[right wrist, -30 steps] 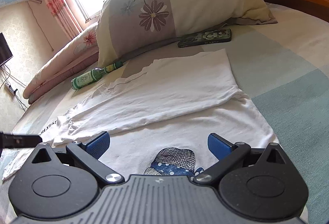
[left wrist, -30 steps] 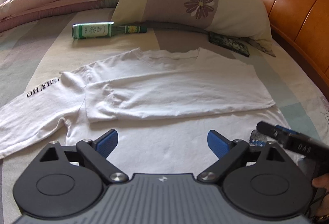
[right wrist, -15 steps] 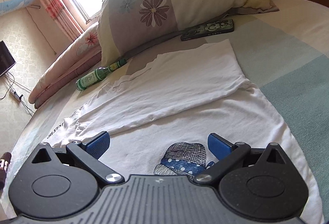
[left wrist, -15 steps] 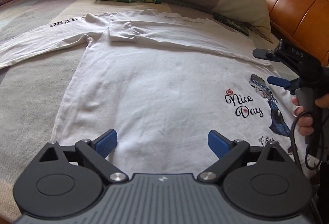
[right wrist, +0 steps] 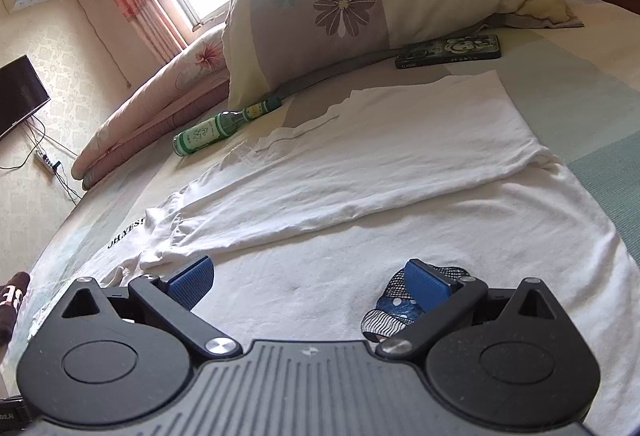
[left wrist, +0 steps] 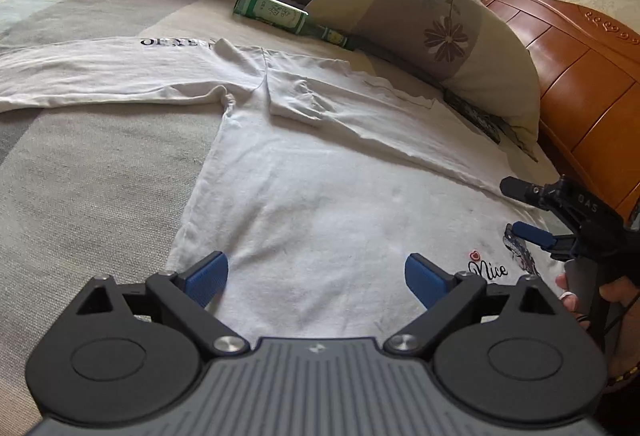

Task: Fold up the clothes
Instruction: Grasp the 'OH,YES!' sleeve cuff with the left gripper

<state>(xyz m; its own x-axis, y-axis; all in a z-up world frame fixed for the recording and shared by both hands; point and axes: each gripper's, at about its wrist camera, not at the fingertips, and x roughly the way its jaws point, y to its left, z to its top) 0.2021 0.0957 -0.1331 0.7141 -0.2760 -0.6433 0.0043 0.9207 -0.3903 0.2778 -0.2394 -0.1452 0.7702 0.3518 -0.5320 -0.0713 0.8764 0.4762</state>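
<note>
Left gripper [left wrist: 316, 278]: jaws spread wide, nothing between the blue pads [left wrist: 208, 276], pointing forward and held low. Right gripper [right wrist: 310, 282]: jaws likewise wide apart, empty, held low, blue pads [right wrist: 426, 284] both clear. In the left wrist view the right gripper [left wrist: 528, 212] sits at the right edge, the person's hand [left wrist: 604, 300] wrapped on its handle.

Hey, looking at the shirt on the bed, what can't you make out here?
- White long-sleeved shirt: its hem, both views, hidden behind the claw bodies.
- Its outstretched sleeve: cuff cut off, left view's edge.
- Green glass bottle: label too small.
</note>
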